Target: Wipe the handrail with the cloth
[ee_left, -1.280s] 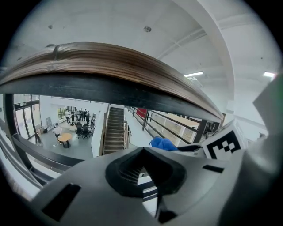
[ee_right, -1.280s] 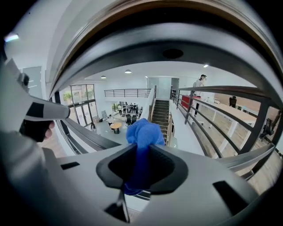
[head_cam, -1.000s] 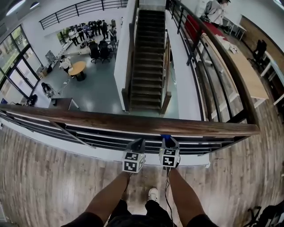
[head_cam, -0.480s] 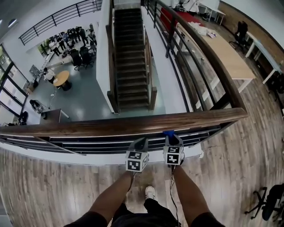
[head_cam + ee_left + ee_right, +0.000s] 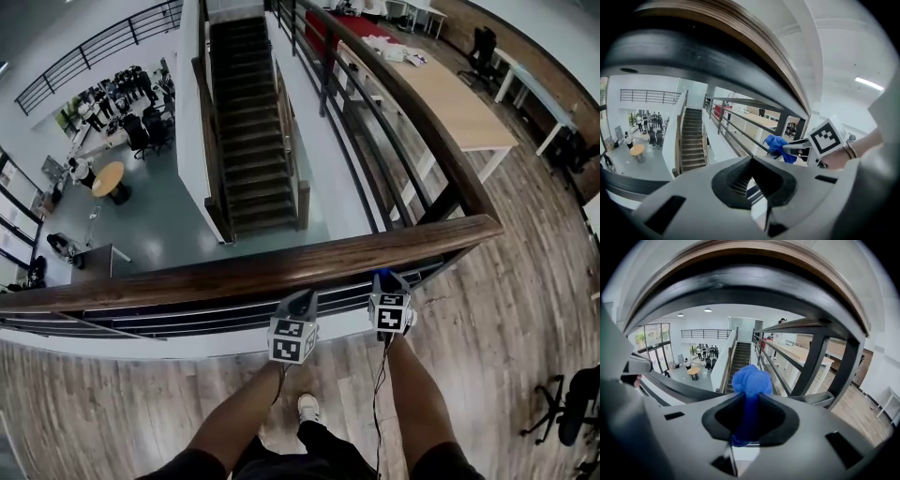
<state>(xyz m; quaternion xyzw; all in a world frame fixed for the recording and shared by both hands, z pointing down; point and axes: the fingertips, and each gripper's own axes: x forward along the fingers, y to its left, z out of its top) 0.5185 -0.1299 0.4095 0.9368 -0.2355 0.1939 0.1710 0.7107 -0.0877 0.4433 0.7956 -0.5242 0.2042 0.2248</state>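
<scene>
The brown wooden handrail (image 5: 281,267) crosses the head view from lower left to a corner post at the right. My right gripper (image 5: 382,277) sits just under its near edge, shut on a bunched blue cloth (image 5: 381,276). In the right gripper view the cloth (image 5: 751,380) bulges out between the jaws, with the handrail (image 5: 754,254) arching close overhead. My left gripper (image 5: 300,298) hangs below the rail, a little left of the right one, jaws shut and holding nothing. The left gripper view shows the handrail (image 5: 754,44) above and the cloth (image 5: 777,145) off to the right.
Dark metal railing bars (image 5: 216,314) run under the handrail. Beyond it lies an open drop to a lower floor with a staircase (image 5: 248,131) and seated people (image 5: 112,94). A long wooden table (image 5: 450,103) stands past the corner. An office chair (image 5: 567,412) is at lower right.
The right gripper with the cloth has slid right along the rail, widening the gap to the left gripper. The head view has swung right, bringing the rail's corner closer to centre.
</scene>
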